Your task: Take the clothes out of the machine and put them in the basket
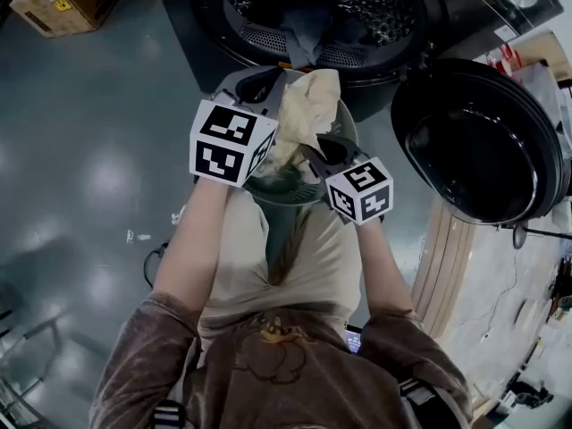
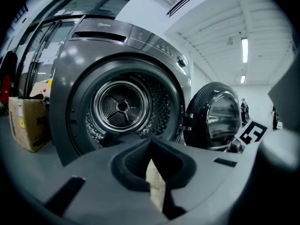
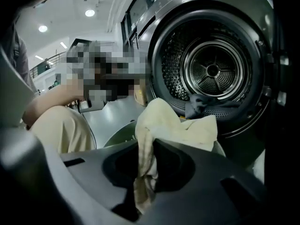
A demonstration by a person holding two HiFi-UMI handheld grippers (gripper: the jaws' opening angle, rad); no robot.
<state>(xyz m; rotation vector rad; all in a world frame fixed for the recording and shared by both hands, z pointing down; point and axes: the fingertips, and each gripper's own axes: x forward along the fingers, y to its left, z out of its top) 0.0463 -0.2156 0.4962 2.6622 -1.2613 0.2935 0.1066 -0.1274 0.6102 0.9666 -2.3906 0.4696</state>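
Two grippers, one cream garment [image 1: 315, 104]: the left gripper [image 2: 151, 146] and right gripper [image 3: 146, 144] both have their jaws pinched tight on it, holding it above the round basket [image 1: 295, 195] right in front of the machine [image 1: 357, 7]. Dark garment [image 1: 308, 29] sits at the drum's lip. Glossy grey floor [image 1: 89, 132], cardboard box [image 1: 63, 3] left of the machine, door [image 1: 478, 141] swung open on the right, strip lights [image 2: 244, 49] overhead.

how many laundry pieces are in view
2. A cream cloth is clamped by the left tool and right tool over the basket; a dark garment lies at the drum front lip. More may be hidden inside either.
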